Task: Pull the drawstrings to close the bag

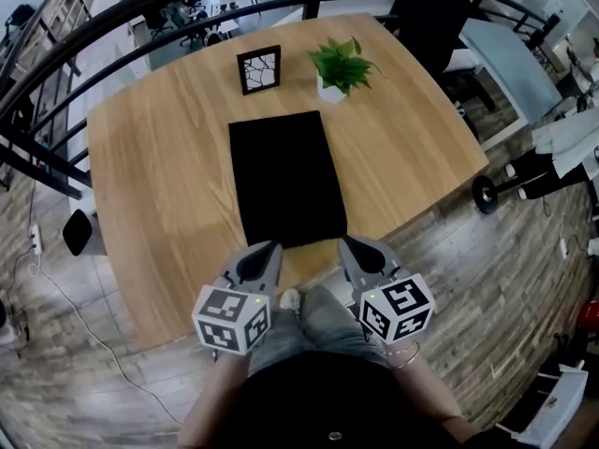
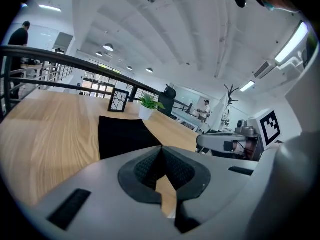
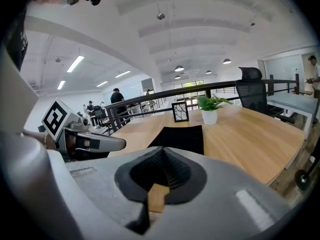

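Head view looks steeply down on a pale wooden counter with a black bag lying flat across its middle, the long side running from the near edge toward the far edge. No drawstrings can be made out on the dark cloth.

Beyond the bag's far end stand a small black picture frame and, to its right, a potted plant in a white pot, both well apart from the bag. Nothing lies between the bag and the near edge except the two tools.

The left tool sits at the bag's near end toward its left corner and the right tool at its near right corner. Whether either tip touches the cloth cannot be told. The left gripper view shows the left tool clenched with nothing between its jaws, and the right gripper view shows the right tool clenched and empty too. In both, the bag shows just past the tips.

A dark metal railing curves round the counter's far and left sides. A black office chair stands off the far right corner. The floor is grey-brown planking, with a thin cable trailing off the counter's left edge. The ceiling is white, with round lamps and light strips.
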`<state>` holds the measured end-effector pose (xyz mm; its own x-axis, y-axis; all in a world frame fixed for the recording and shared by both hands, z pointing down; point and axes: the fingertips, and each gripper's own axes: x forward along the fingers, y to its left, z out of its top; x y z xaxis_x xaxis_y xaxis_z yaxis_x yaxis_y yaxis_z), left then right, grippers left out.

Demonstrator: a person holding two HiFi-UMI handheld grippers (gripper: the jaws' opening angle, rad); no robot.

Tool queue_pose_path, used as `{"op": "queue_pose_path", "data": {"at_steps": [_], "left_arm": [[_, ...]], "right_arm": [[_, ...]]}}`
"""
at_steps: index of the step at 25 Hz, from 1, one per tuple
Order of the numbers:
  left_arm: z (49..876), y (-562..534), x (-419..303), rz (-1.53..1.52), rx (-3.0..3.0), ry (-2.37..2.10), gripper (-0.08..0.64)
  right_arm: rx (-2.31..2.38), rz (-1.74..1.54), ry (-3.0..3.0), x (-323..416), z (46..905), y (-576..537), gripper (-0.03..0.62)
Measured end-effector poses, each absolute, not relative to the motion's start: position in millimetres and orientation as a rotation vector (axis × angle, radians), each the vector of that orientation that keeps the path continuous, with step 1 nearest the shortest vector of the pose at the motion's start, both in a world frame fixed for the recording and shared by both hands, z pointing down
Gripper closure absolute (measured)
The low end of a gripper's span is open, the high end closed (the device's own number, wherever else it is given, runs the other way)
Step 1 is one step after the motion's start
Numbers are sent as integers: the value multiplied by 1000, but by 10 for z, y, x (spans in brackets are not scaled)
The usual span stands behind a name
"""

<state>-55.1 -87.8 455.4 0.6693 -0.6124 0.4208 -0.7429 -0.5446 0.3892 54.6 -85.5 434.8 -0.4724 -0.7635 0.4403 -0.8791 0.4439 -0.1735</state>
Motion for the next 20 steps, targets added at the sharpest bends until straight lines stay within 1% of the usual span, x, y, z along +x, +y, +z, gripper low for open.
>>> {"op": "queue_pose_path", "data": {"at_steps": [7, 14, 20], "left_arm": [[4608, -900, -642, 320, 2288, -1112, 545], [4670, -902, -707, 312, 2231, -1182, 545], [4817, -827, -974, 337, 2130, -1281, 545]], "right_arm": [[1292, 552, -2450, 401, 4406, -992, 592], [1243, 548, -2473, 556, 4424, -1109, 592], [1227, 576, -2473, 722, 4486, -1106, 592]]}}
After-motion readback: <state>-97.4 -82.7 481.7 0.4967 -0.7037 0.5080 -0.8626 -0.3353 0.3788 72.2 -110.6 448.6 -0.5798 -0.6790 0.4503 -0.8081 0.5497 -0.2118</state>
